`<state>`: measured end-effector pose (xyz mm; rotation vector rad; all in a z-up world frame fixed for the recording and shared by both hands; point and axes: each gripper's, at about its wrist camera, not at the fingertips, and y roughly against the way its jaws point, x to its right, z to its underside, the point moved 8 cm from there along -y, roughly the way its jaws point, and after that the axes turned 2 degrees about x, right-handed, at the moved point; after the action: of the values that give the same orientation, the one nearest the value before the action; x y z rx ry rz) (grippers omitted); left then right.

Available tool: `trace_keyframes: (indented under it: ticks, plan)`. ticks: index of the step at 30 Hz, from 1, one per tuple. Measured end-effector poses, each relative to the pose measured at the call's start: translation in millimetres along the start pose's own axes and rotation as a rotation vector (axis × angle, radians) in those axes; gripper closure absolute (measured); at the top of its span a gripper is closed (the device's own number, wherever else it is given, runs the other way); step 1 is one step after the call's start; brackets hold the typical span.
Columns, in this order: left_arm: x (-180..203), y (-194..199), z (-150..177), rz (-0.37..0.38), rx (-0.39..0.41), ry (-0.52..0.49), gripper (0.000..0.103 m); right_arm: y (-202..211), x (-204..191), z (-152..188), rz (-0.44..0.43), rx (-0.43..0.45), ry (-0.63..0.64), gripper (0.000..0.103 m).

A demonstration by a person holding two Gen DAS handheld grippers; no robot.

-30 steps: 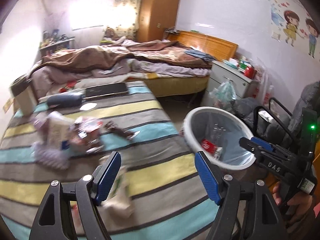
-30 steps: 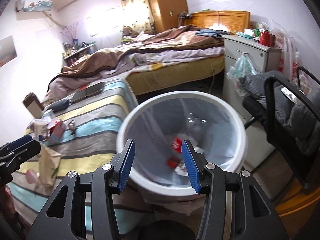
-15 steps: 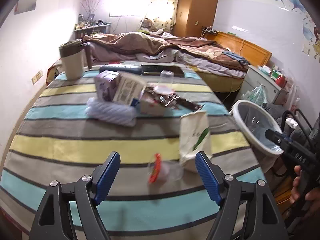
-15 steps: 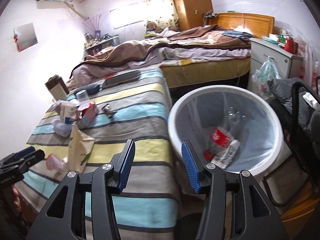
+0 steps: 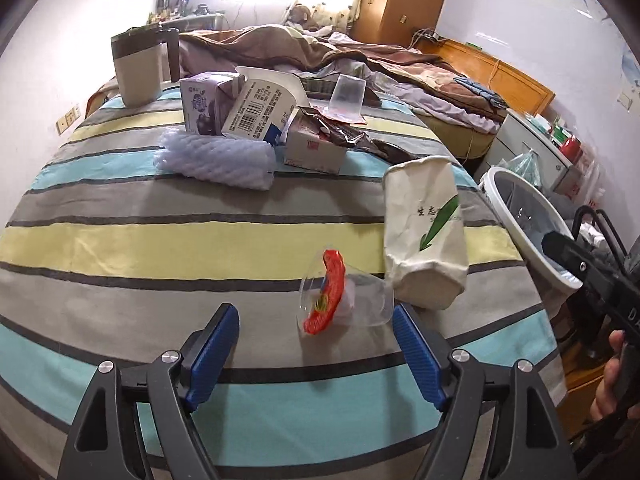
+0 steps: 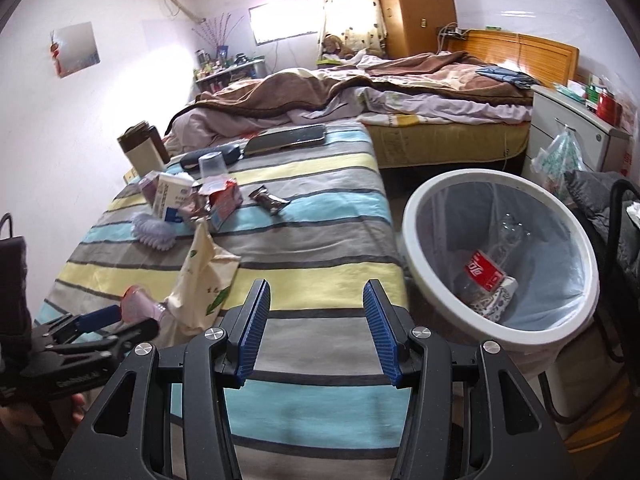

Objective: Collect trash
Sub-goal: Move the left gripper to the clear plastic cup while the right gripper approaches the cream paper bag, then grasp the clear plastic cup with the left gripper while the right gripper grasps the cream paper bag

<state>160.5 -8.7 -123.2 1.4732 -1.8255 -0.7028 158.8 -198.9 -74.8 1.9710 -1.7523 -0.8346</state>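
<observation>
Reading "DA" – right tool (image 5: 600, 276), barcoded carton (image 5: 260, 110)

A plastic cup (image 5: 348, 300) lies on the striped bed (image 5: 160, 240), touching a paper bag (image 5: 424, 236) on its right. Boxes (image 5: 256, 110) sit behind them. The trash bin (image 6: 500, 256) stands right of the bed.

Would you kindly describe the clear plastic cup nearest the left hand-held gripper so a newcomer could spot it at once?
Start at the striped bedspread and follow its near edge to the open left hand-held gripper. Just ahead of its blue fingers a clear plastic cup lies on its side, against the base of a tipped white paper bag. Unlike the other clear cup standing upside down farther back, this one holds a red wrapper.
</observation>
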Motion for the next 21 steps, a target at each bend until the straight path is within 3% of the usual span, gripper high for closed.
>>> trace_keyframes:
  ticks: [11, 17, 21]
  plan:
    - [-50.7, 8.0, -0.4, -0.061, 0.008, 0.035, 0.024, -17.2, -31.3, 0.9, -0.047, -0.032, 0.021, 0.052]
    - [-51.9, 10.7, -11.8, -0.004, 0.039, -0.011, 0.024, -25.6, -56.8, 6.5, -0.126, -0.059, 0.025, 0.052]
    - [-51.7, 10.5, -22.7, -0.007, 0.059, -0.031, 0.024, -29.7, -64.4, 7.8, -0.148, -0.068, 0.017, 0.052]
